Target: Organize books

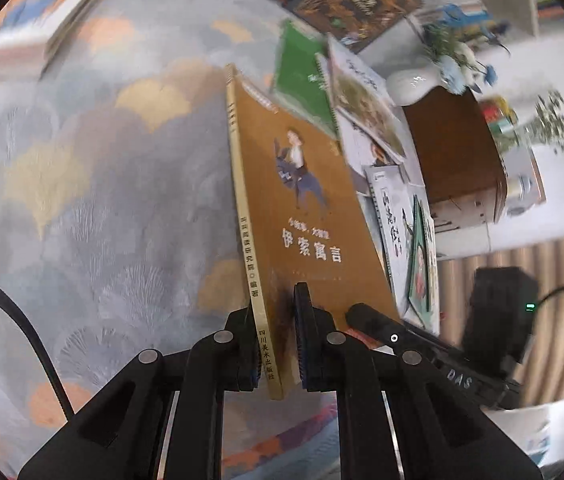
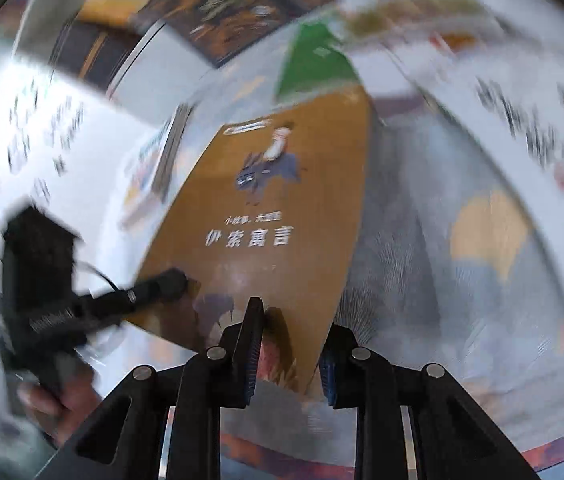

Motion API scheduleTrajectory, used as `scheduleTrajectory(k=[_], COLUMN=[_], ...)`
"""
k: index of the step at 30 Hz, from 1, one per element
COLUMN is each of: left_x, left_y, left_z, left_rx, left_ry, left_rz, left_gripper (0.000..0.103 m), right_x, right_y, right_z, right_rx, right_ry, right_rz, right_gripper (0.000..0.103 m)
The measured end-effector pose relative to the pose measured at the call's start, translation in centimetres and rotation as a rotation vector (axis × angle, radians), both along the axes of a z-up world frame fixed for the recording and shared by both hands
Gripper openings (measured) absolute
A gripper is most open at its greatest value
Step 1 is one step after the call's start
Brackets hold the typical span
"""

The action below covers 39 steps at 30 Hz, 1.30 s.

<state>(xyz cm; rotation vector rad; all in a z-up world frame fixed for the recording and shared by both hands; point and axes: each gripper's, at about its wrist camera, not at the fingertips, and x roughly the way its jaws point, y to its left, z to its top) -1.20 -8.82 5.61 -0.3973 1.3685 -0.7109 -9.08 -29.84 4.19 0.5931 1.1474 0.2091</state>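
While the patterned surface (image 1: 94, 184) of grey, gold and orange fan shapes fills most of the left wrist view, a brown book (image 1: 302, 216) stands on edge above it, spine toward the camera, its cover showing a figure riding a donkey and white Chinese lettering. Behind that book, more books lean in a loose row: a green book (image 1: 302, 80) with a spiral edge, a pale illustrated book (image 1: 366, 100), and further white-covered ones. Dark-covered books (image 1: 346, 0) lie flat at the top of the view, and a stack of pale books (image 1: 50, 4) sits at the upper left. To the right stands a brown box (image 1: 454, 148) with a white vase (image 1: 414, 84) of blue and white flowers beside it.

The left gripper (image 1: 278, 344) is clamped tight on the lower end of the brown book, one pad on the spine side and one flat against the cover.

From the right wrist view, heavily blurred, the same brown book (image 2: 266, 216) slants away from the camera. The right gripper (image 2: 290, 356) has the book's lower corner between its jaws; they are nearly closed, but the blur does not show whether both pads press on the cover. The left gripper (image 2: 162, 286) appears there at the book's left edge, with a hand (image 2: 58, 400) below it.
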Motion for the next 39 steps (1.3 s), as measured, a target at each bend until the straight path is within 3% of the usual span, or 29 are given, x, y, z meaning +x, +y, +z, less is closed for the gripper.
scheduleTrajectory(k=[4,7,11,17,21,28,34,39], left_x=[-0.2,-0.3,-0.1,1.5,4.1,10.3,14.9,17.9], left_y=[1.1,3.0,5.2,9.4,13.0,18.9,22.5,23.7], left_z=[1.4,1.8,2.6,5.1,6.8,6.8,4.3,1.8], left_rx=[-0.004,-0.031,-0.065,-0.062,-0.068,-0.016,0.015,0.026], left_ry=[-0.072,-0.073,-0.070,-0.164,-0.221,-0.281,-0.264,-0.212], left_rz=[-0.005,0.020,0.079,0.213,0.284,0.409,0.497,0.510], left_gripper=[0.010,0.010,0.010,0.010,0.010,0.010,0.011,0.012], right_x=[0.1,-0.3,0.4,2.8,7.0,15.4,22.0,25.9], right_y=[3.0,5.0,7.6,12.0,14.8,20.7,24.6,26.2], right_z=[2.7,4.9,6.6,9.6,10.9,10.6,8.3,5.7], right_rx=[-0.186,-0.249,-0.297,-0.346,-0.325,-0.289,-0.260,-0.249], right_ry=[-0.059,-0.120,-0.157,-0.250,-0.318,-0.363,-0.339,-0.287], right_rz=[0.175,0.260,0.334,0.466,0.510,0.564,0.592,0.561], right_gripper=[0.024,0.024,0.024,0.027,0.027,0.027,0.027,0.027])
